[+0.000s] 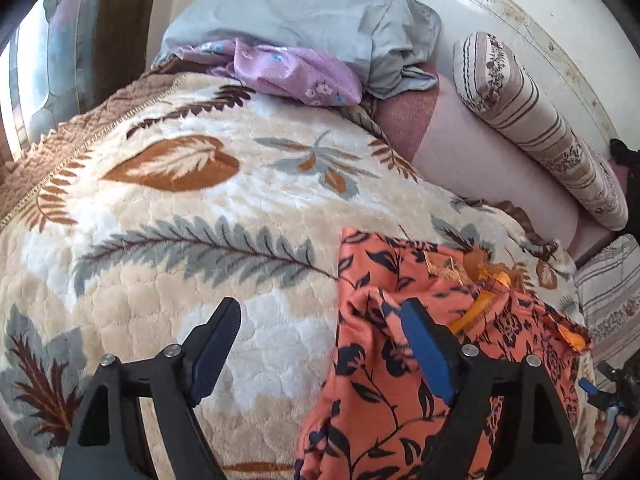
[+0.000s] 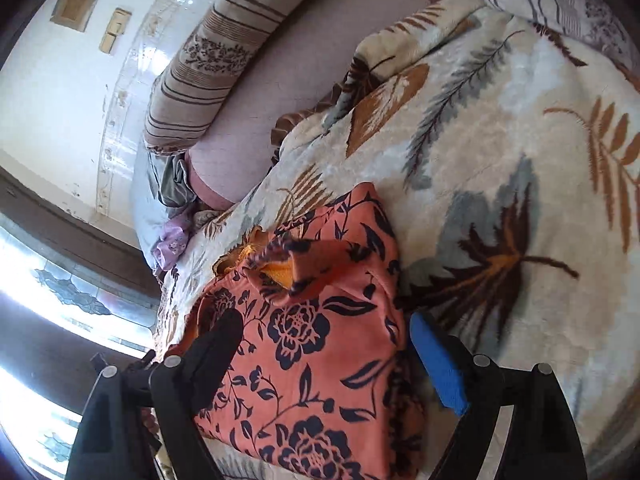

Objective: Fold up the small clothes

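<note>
On the bed, left wrist view: left tongs stand wide apart with nothing between the pads. One finger hangs over bare blanket; the other overlaps the left edge of the orange floral garment, but I cannot tell whether it touches the cloth. The garment lies on the blanket at lower right, partly doubled over, with a yellow-orange inner trim showing near its top. Count in this view: one orange garment, one leaf-print blanket, one pale blue pillow with a lilac flowered cloth against it, one striped bolster along the wall. A small part of the other tool shows at the far right edge.

Right wrist view: right tongs also stand wide apart, gripping nothing. The orange floral garment lies between and beneath the two fingers, flat on the blanket, with a rumpled flap near its upper end. Same single bolster, same single garment.

Judgement: one fold looks laid and released; the piece is not yet compact. The next move calls for choosing fresh edges or corners, probably the rumpled end, closing both tongs on cloth only and not the plush blanket, then carrying that end across evenly.
</note>
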`<control>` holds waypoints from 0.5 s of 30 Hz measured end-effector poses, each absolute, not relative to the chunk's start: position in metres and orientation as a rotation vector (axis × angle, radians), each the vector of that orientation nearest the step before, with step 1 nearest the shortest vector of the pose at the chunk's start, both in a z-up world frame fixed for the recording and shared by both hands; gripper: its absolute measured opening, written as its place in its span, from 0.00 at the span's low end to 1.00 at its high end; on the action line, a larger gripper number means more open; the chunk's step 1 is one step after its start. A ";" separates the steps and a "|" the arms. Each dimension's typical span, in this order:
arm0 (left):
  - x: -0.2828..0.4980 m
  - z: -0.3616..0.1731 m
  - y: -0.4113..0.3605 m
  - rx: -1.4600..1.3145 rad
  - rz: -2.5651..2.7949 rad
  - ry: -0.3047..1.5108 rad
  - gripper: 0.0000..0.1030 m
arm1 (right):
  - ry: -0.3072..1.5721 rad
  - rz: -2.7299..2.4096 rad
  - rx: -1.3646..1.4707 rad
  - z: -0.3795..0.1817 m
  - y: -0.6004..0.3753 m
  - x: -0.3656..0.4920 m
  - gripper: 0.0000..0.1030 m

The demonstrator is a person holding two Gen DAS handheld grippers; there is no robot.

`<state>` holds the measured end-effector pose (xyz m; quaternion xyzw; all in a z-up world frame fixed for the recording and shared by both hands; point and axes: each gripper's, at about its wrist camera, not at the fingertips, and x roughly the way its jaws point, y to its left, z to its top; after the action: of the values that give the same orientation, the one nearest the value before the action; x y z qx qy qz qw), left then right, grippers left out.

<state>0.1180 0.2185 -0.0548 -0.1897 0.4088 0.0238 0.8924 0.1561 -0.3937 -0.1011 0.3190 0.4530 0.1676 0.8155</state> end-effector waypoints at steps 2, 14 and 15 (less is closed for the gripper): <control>0.124 -0.078 0.204 -0.354 0.010 0.961 0.81 | 1.076 0.364 0.604 -0.117 -0.382 0.157 0.85; 0.132 -0.035 0.146 -0.188 -0.031 1.002 0.12 | 1.127 0.394 0.315 -0.059 -0.309 0.146 0.22; 0.121 -0.021 0.149 -0.204 -0.049 0.976 0.10 | 1.102 0.407 0.321 -0.045 -0.311 0.134 0.21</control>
<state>0.1209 0.1485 -0.0211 -0.0978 0.4681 -0.0235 0.8779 0.1342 -0.3110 -0.0454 0.1508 0.5176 0.1911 0.8203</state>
